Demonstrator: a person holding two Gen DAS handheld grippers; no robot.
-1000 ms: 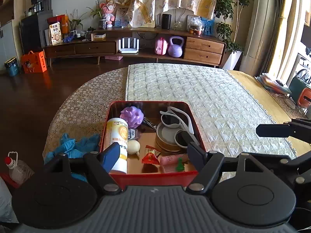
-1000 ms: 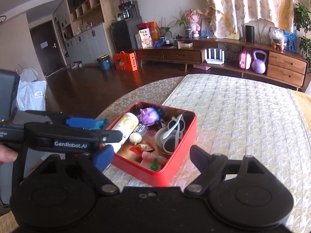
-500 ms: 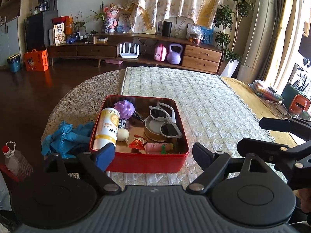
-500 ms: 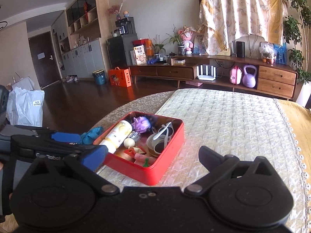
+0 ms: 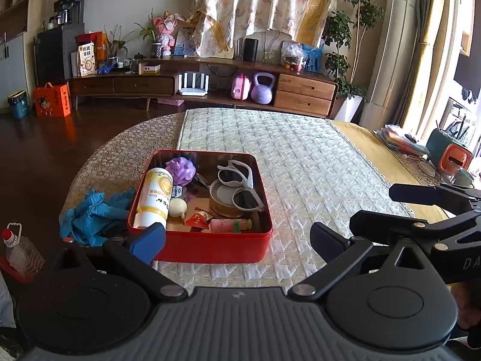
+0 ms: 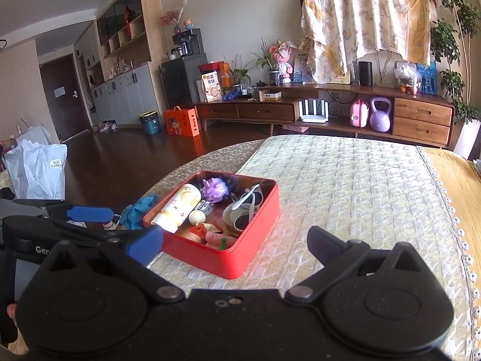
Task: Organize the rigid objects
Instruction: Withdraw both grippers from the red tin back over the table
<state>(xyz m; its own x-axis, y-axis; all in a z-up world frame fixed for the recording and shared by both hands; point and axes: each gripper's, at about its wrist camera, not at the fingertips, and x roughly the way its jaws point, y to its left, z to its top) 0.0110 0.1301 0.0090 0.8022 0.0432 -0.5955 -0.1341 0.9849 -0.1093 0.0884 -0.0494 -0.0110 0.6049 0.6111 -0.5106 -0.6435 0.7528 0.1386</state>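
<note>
A red tin box [image 5: 210, 245] [image 6: 258, 249] sits on the quilted table. It holds a white and yellow bottle [image 5: 154, 196] [image 6: 180, 207], a purple spiky toy [image 5: 181, 171], white sunglasses [image 5: 243, 185] over a round tin [image 5: 224, 200], a small cream ball [image 5: 177, 207], a red wrapper [image 5: 197, 219] and a pink tube [image 5: 228, 225]. My left gripper [image 5: 237, 240] is open and empty, just in front of the box. My right gripper [image 6: 234, 242] is open and empty, to the right of the box and nearer than it.
Blue gloves [image 5: 93, 210] lie crumpled on the table left of the box. A plastic bottle with a red cap [image 5: 18, 249] stands past the table's left edge. A low wooden sideboard [image 5: 204, 87] lines the far wall. Orange and teal items [image 5: 448, 153] sit at the right.
Both grippers have pulled back and up from the box, which now looks smaller and farther. Both stayed open and empty. The box's contents have not moved.
</note>
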